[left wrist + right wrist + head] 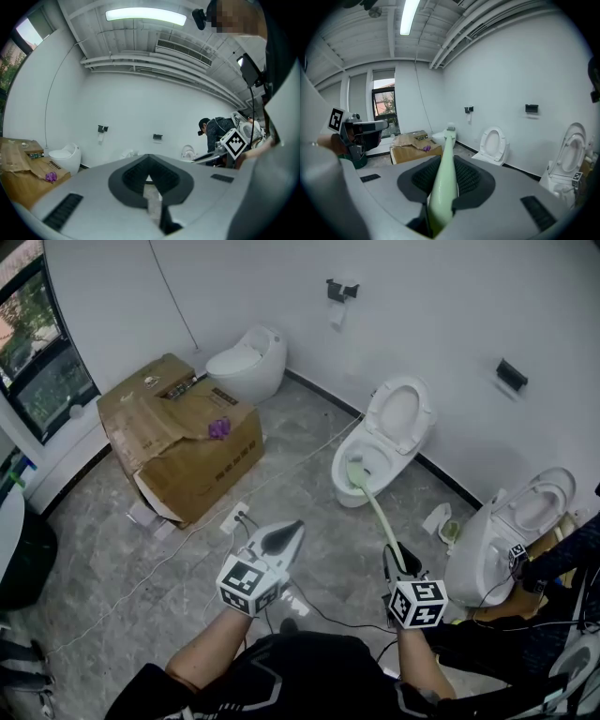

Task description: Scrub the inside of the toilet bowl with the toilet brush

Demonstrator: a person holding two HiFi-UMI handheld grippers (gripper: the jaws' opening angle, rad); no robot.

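A white toilet stands with its lid up against the far wall; it also shows in the right gripper view, toilet. My right gripper is shut on the handle of a pale green toilet brush. In the head view the brush head lies over the bowl's near side. In the right gripper view the brush points up and left of that toilet, so I cannot tell if it touches the bowl. My left gripper hangs shut and holds nothing, left of the brush.
A large cardboard box sits at the left, with a closed white toilet behind it. A third toilet and a person in dark clothes are at the right. Cables and a power strip lie on the floor.
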